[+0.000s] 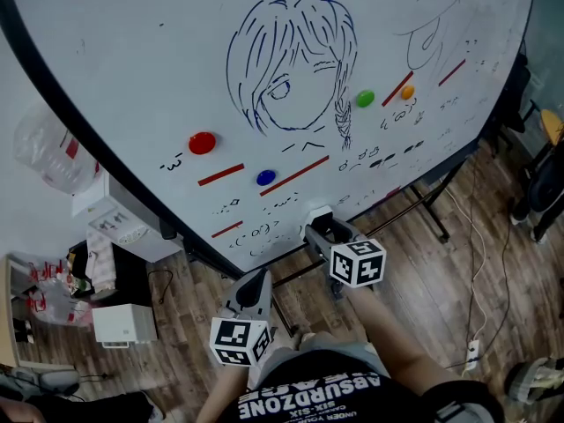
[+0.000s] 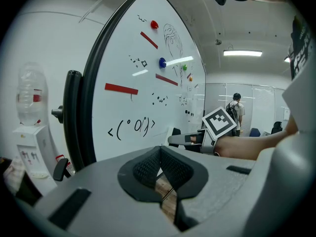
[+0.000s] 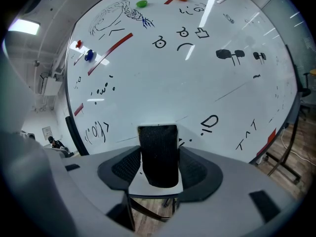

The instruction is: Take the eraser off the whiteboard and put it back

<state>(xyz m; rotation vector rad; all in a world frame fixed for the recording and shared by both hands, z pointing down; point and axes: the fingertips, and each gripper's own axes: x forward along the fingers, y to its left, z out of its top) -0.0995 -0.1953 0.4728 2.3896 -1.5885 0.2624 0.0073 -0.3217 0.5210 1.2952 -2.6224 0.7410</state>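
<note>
The eraser (image 3: 159,154), a white block with a black felt face turned up, sits between the jaws of my right gripper (image 3: 159,168), which is shut on it. Its far end is close to the lower edge of the whiteboard (image 3: 197,83). In the head view the eraser (image 1: 317,213) shows white at the tip of my right gripper (image 1: 319,227), low on the whiteboard (image 1: 132,77). My left gripper (image 1: 257,276) hangs lower and to the left, away from the board. Its pads (image 2: 148,169) meet with nothing between them.
Red (image 1: 202,143), blue (image 1: 265,177), green (image 1: 365,99) and orange (image 1: 406,92) magnets stick to the drawn-on board. A water dispenser (image 1: 115,218) stands at the left. The board's stand legs (image 1: 423,205) and a power strip (image 1: 473,351) are on the wooden floor. A person (image 2: 236,110) stands far off.
</note>
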